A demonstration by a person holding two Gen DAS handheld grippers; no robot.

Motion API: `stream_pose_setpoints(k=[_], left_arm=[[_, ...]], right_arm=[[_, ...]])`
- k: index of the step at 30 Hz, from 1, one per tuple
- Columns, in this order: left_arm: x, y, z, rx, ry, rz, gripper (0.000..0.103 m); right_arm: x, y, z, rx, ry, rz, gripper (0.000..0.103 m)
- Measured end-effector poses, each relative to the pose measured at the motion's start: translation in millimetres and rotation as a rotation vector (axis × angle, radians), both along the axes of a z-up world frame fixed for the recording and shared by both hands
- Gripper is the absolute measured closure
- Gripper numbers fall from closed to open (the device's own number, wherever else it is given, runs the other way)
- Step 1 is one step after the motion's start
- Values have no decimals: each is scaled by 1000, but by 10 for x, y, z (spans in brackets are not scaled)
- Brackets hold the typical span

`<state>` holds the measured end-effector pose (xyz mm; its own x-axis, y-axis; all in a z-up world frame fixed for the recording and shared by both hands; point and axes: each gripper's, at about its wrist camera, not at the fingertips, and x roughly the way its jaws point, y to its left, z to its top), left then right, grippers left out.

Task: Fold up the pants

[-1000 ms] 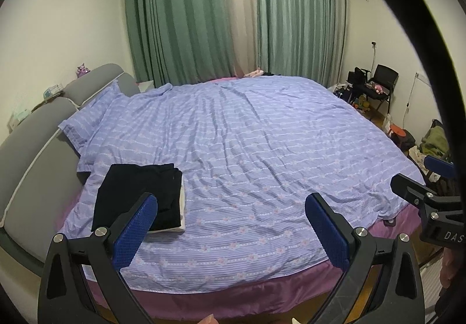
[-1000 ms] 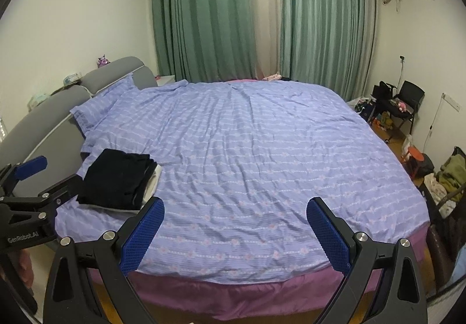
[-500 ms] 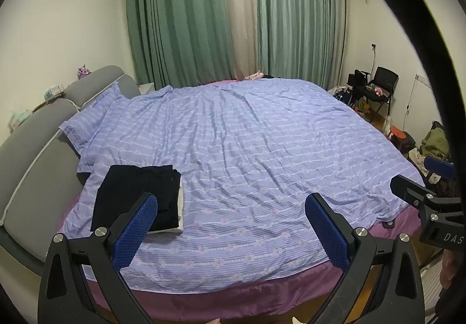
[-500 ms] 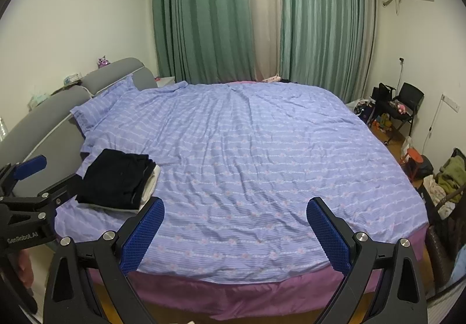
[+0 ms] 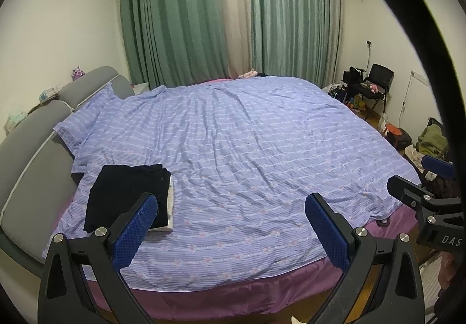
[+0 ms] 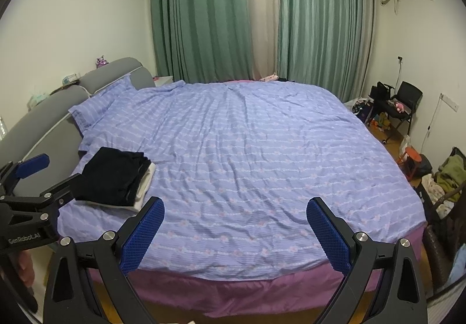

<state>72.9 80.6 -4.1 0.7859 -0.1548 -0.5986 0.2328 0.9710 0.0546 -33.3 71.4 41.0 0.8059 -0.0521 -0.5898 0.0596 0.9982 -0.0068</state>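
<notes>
Folded black pants point(image 5: 125, 193) lie on a folded white garment point(image 5: 170, 201) at the near left of the bed, also in the right wrist view point(image 6: 113, 175). My left gripper point(image 5: 231, 229) is open and empty, held off the bed's near edge. My right gripper point(image 6: 234, 232) is open and empty too, also off the near edge. The left gripper shows at the left edge of the right wrist view point(image 6: 32, 187), and the right gripper at the right edge of the left wrist view point(image 5: 422, 193).
A large bed with a lilac striped cover point(image 5: 247, 143) and purple skirt point(image 6: 233, 292) fills both views. A grey headboard point(image 5: 32, 149) is at left. A chair with clutter point(image 6: 399, 108), a red stool point(image 6: 412, 156) and piled clothes point(image 6: 448, 175) stand at right. Green curtains point(image 5: 180, 18) hang behind.
Both views have shifted slightly; the bed sits a little lower in the frames. Both grippers stay open and empty. The pants have not moved.
</notes>
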Motion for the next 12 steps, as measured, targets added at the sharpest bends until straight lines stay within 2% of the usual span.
stream_pose_setpoints(k=[12], left_arm=[[9,-120,-9,-5,-5,-11,0]], right_arm=[[-34,-154,-11,-4,-6,-7,4]])
